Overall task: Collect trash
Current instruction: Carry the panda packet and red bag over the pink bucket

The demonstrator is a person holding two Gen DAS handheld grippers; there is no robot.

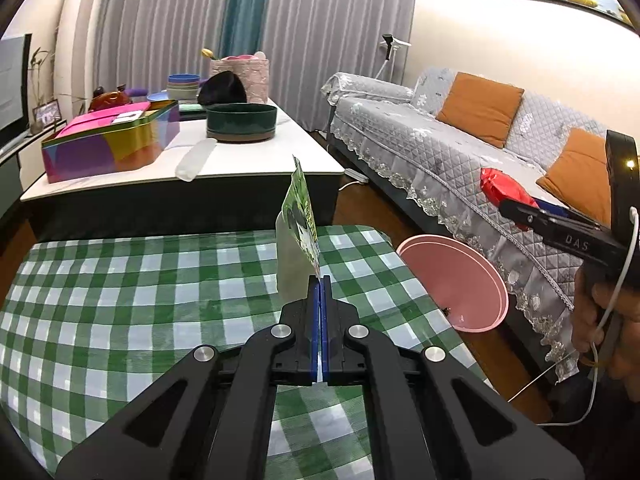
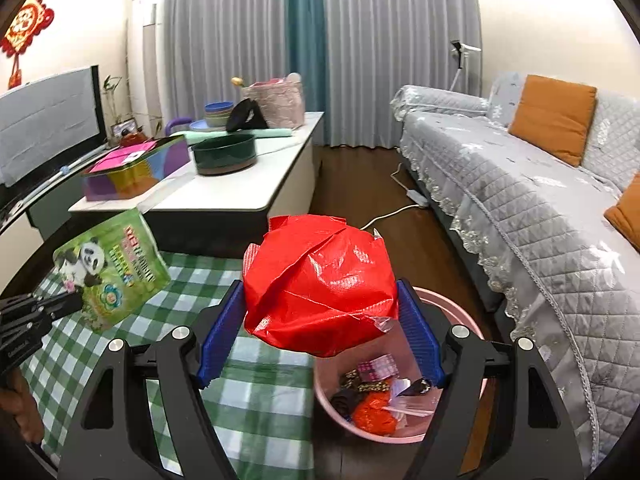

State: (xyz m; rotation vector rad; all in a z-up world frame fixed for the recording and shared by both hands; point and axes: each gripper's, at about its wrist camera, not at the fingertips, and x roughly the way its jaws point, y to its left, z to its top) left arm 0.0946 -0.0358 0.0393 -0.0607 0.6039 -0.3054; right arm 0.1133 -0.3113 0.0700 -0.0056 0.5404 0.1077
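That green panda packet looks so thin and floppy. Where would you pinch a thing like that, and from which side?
At a flat edge, coming from below, as the left gripper does now: its jaws are shut on the bottom edge of the green panda snack packet, which stands up above them. It is a thin sheet, so only across its thickness can two pads meet.

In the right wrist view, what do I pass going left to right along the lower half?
Panda packet in the left hand-held gripper → red wrapper in the right hand-held gripper → pink bin → grey sofa.
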